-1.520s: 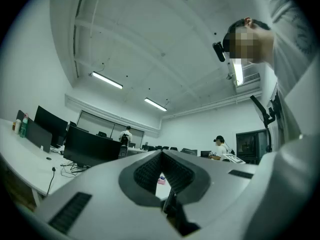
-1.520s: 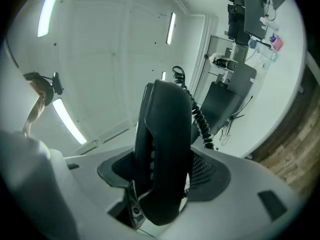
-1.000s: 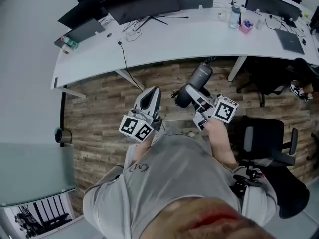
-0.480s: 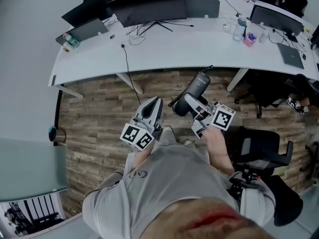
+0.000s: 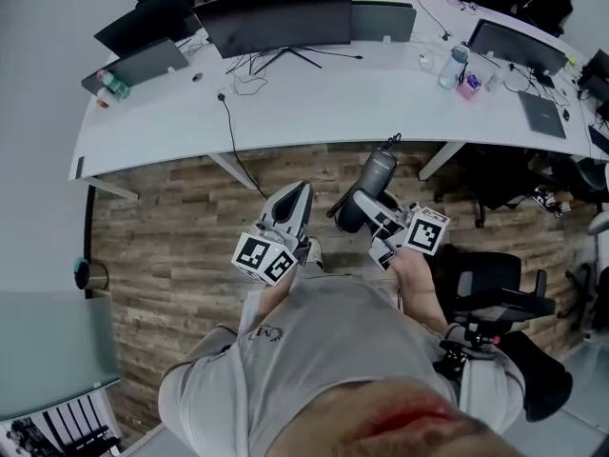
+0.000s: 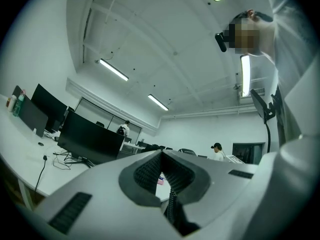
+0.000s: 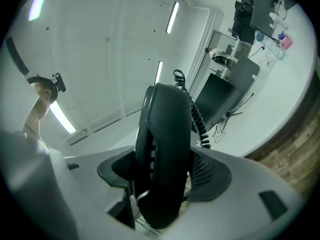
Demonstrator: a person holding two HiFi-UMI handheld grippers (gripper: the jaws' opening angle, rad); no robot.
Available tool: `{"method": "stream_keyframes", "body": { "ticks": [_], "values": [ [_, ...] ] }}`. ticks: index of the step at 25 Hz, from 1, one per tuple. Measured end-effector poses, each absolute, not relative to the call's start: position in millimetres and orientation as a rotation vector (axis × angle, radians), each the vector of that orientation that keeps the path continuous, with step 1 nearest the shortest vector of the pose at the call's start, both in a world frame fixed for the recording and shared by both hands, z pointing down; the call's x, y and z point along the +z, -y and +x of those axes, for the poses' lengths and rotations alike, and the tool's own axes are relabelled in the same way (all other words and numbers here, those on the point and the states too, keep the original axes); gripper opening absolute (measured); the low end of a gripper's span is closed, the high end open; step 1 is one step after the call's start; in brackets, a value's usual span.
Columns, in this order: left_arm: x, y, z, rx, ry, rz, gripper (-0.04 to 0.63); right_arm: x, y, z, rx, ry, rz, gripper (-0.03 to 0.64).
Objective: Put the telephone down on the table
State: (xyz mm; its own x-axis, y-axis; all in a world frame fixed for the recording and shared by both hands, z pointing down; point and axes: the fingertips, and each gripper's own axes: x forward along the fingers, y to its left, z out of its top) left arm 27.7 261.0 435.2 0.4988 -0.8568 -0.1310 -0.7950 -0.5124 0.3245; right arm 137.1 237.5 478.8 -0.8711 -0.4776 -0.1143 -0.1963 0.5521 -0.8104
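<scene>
In the head view a black telephone [image 5: 374,171] with a coiled cord is held above the wooden floor, short of the curved white table [image 5: 314,93]. My right gripper [image 5: 360,201] is shut on it. The right gripper view shows the telephone [image 7: 165,134] upright between the jaws of that right gripper [image 7: 165,181], its cord [image 7: 198,120] trailing behind it, with the table [image 7: 272,101] beyond. My left gripper [image 5: 299,191] is beside it at chest height, shut and holding nothing. In its own view the left gripper [image 6: 162,156] points over the table [image 6: 20,159].
On the table stand dark monitors [image 5: 276,17], a water bottle [image 5: 454,65], a closed laptop [image 5: 542,112] and a loose cable [image 5: 231,127]. A black office chair [image 5: 495,284] is close on my right. A glass panel [image 5: 48,350] lies at lower left. Two people are far off in the room.
The table's front edge has come nearer to the grippers in the head view. Both grippers keep the same pose, and the telephone stays gripped in the right one.
</scene>
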Motion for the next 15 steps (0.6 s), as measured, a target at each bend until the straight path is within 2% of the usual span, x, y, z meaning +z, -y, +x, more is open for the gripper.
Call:
{"method": "stream_keyframes", "body": {
  "ticks": [7, 15],
  "values": [
    [444.8, -200.3, -54.2, -0.417, 1.358, 2.501, 0.011, 476.8, -183.4, 72.7, -1.229, -2.429, -0.570, 0.298],
    [467.0, -159.7, -85.6, -0.429, 1.289, 2.522, 0.009, 472.8, -176.2, 55.5, -1.239, -2.364, -0.563, 0.298]
  ]
}}
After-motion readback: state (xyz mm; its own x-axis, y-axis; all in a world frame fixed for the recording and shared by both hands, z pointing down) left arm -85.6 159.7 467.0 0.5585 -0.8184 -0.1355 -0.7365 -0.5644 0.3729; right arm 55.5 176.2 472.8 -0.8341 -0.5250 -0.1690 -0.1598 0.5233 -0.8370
